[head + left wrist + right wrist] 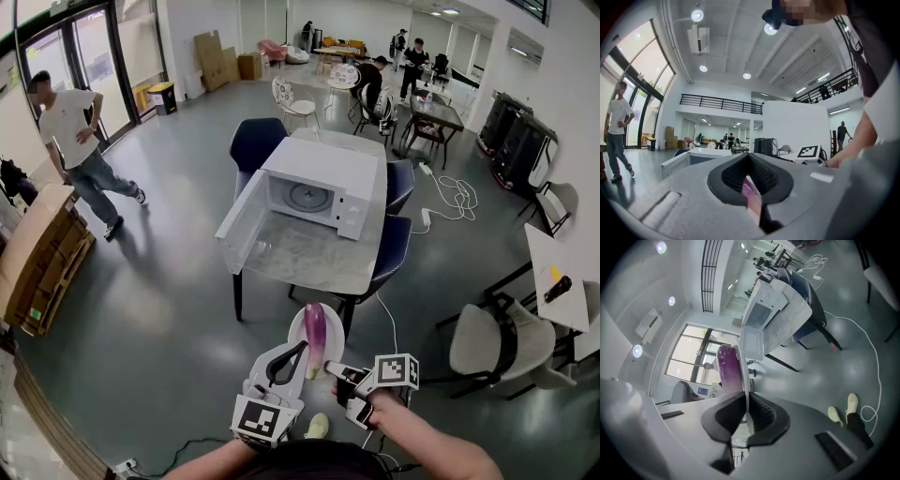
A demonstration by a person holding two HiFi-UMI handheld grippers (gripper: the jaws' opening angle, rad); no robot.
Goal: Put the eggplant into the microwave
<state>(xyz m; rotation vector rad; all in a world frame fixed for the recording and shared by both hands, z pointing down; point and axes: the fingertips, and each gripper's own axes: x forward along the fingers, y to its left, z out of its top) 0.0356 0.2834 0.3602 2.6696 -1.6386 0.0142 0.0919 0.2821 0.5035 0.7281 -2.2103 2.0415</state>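
Note:
A purple eggplant (314, 339) lies on a small white plate (333, 343) that hangs in the air in front of me, short of the table (300, 258). The white microwave (314, 192) stands on that table with its door swung open to the left. My right gripper (333, 368) is shut on the plate's near rim. In the right gripper view the plate (746, 380) runs edge-on between the jaws of the right gripper (744, 413), with the eggplant (729, 369) just left of it. My left gripper (292, 354) grips the plate's left rim. In its own view the left gripper (752, 197) shows a pink-white sliver between its pads.
Dark blue chairs (255, 141) stand round the table. A person (80, 150) walks at the far left near stacked cardboard (37, 262). A white cable (455, 197) trails over the floor at the right, and a grey chair (487, 342) stands beside me.

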